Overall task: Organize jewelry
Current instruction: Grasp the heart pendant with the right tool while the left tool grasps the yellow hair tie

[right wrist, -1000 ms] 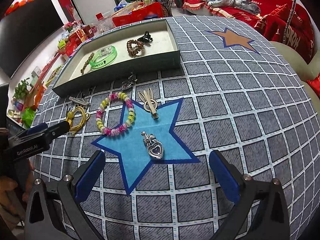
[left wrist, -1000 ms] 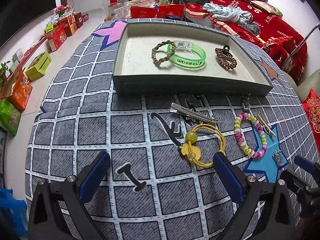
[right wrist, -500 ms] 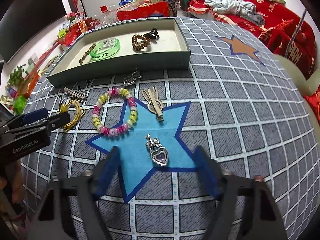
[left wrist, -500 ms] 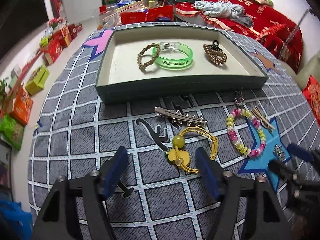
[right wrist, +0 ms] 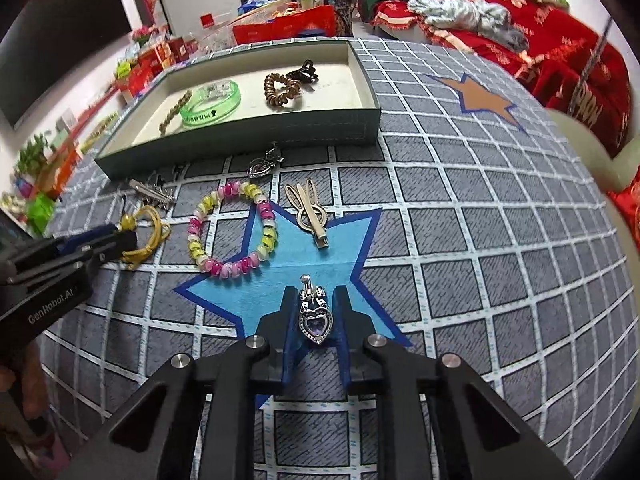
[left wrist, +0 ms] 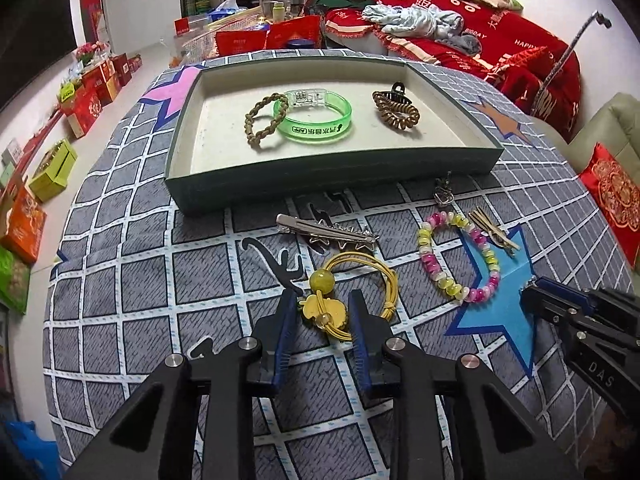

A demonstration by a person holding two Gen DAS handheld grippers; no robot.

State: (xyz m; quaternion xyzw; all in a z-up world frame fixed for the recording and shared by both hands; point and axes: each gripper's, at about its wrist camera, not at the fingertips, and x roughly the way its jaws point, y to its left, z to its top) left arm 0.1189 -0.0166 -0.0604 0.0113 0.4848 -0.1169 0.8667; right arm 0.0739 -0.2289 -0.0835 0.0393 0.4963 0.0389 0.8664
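Observation:
My left gripper (left wrist: 320, 294) straddles the yellow flower charm of a yellow hair tie (left wrist: 322, 310) on the grid cloth. Its jaws are closing and a thin gap still shows beside the charm. My right gripper (right wrist: 315, 290) is closing on a silver heart pendant (right wrist: 316, 322) with a purple stone on the blue star, and its pads meet the heart's sides. A grey-green tray (left wrist: 320, 196) behind holds a braided bracelet (left wrist: 264, 120), a green bangle (left wrist: 316, 120) and a brown coil tie (left wrist: 396, 110).
Loose on the cloth lie a silver clip (left wrist: 328, 234), a pink-and-yellow bead bracelet (left wrist: 460, 256), a bunny-ear clip (right wrist: 310, 212) and a small heart charm (right wrist: 260, 168). Red bedding (left wrist: 480, 40) lies beyond the table; boxes (left wrist: 52, 168) stand on the floor at left.
Both grippers went from wide open to nearly closed. The left one drew in around the yellow flower charm, the right one around the heart pendant.

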